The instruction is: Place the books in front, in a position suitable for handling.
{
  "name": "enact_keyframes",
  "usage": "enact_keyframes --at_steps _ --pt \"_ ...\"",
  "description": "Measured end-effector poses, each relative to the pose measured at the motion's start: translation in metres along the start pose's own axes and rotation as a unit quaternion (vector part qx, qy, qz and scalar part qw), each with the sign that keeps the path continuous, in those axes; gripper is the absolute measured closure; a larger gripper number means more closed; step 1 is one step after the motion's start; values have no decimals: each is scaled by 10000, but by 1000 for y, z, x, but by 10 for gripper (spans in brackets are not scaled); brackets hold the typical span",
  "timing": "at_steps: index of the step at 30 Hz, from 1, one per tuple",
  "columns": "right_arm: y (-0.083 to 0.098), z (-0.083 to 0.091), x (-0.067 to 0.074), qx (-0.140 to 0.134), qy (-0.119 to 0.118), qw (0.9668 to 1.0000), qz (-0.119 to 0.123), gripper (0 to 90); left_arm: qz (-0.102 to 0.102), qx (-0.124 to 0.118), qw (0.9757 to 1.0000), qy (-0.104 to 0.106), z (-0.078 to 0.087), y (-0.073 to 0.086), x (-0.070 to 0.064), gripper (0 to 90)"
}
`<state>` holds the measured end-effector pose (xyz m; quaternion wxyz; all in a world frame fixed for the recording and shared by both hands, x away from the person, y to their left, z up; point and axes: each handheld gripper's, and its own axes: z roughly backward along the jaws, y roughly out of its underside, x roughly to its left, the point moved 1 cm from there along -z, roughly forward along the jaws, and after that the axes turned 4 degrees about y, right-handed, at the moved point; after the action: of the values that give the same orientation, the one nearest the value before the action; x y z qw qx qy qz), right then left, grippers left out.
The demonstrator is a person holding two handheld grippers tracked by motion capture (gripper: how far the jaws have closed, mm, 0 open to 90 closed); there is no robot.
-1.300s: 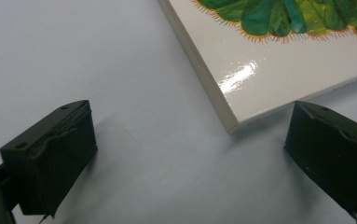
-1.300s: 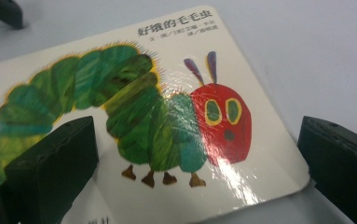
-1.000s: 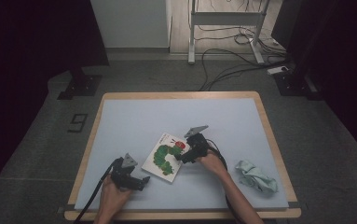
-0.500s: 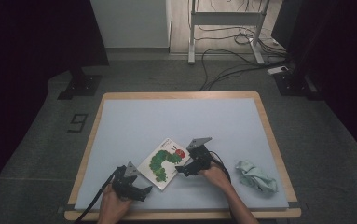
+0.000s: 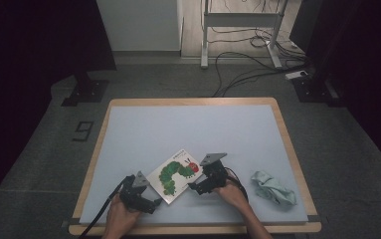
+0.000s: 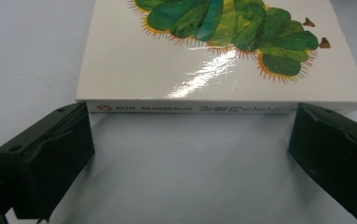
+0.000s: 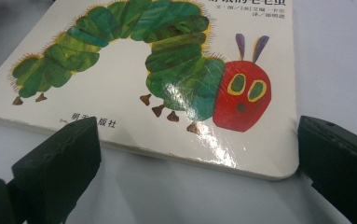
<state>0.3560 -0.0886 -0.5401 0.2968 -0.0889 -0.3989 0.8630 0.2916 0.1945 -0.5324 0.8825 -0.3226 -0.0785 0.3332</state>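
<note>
Both claws are flanking the caterpillar book (image 5: 176, 174) in the high view: left gripper (image 5: 150, 201) has drawn back toward the near table edge (image 5: 193, 230) against a second ago, right gripper (image 5: 196, 189) has followed the book, which has slid nearer me. I am judging this as lining up a two-sided pick

Left gripper view: jaws are standing wide, spine of the book (image 6: 223, 108) lying between them, not touching

Right gripper view: jaws are gaping wide around the rounded corner of the book (image 7: 269, 170), unclamped

Crumpled pale-green cloth (image 5: 273, 187) is lying well apart at my right, blocking nothing
</note>
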Motion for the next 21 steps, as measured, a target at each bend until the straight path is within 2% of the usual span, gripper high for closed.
enact_keyframes --at_steps 3,4,5,6,7,8,9,12,13,14,15,19,21 --pt "2 3 1 37 97 9999 -48 7 -127 84 9998 115 -2 -5 6 0" --pt "3 4 1 36 126 9999 -50 7 -233 155 9994 186 -4 -9 11 0" --pt "3 4 1 36 126 9999 -50 7 -233 155 9994 186 -4 -9 11 0" --pt "5 6 1 44 200 9998 -81 7 -341 189 9989 272 -6 -13 15 0" --pt "5 6 1 44 200 9998 -81 7 -341 189 9989 272 -6 -13 15 0" --pt "6 7 0 56 282 9995 -106 7 -443 190 9983 336 -9 -16 20 0" --pt "7 8 0 44 314 9994 -110 7 -443 190 9983 336 -9 -16 20 0" --pt "10 11 -2 56 457 9988 -172 6 -610 136 9971 438 -15 -24 27 0" --pt "10 11 -2 56 457 9988 -172 6 -610 136 9971 438 -15 -24 27 0" --pt "12 13 -3 61 590 9981 -160 4 -653 74 9968 463 -18 -26 30 0" --pt "13 14 -4 56 627 9978 -209 4 -676 33 9965 496 -21 -28 32 0" --pt "14 15 -7 12 609 9977 -296 4 -731 -46 9960 515 -23 -29 33 0" --pt "14 15 -6 45 658 9976 -228 0 -711 -125 9962 483 -22 -26 33 0"
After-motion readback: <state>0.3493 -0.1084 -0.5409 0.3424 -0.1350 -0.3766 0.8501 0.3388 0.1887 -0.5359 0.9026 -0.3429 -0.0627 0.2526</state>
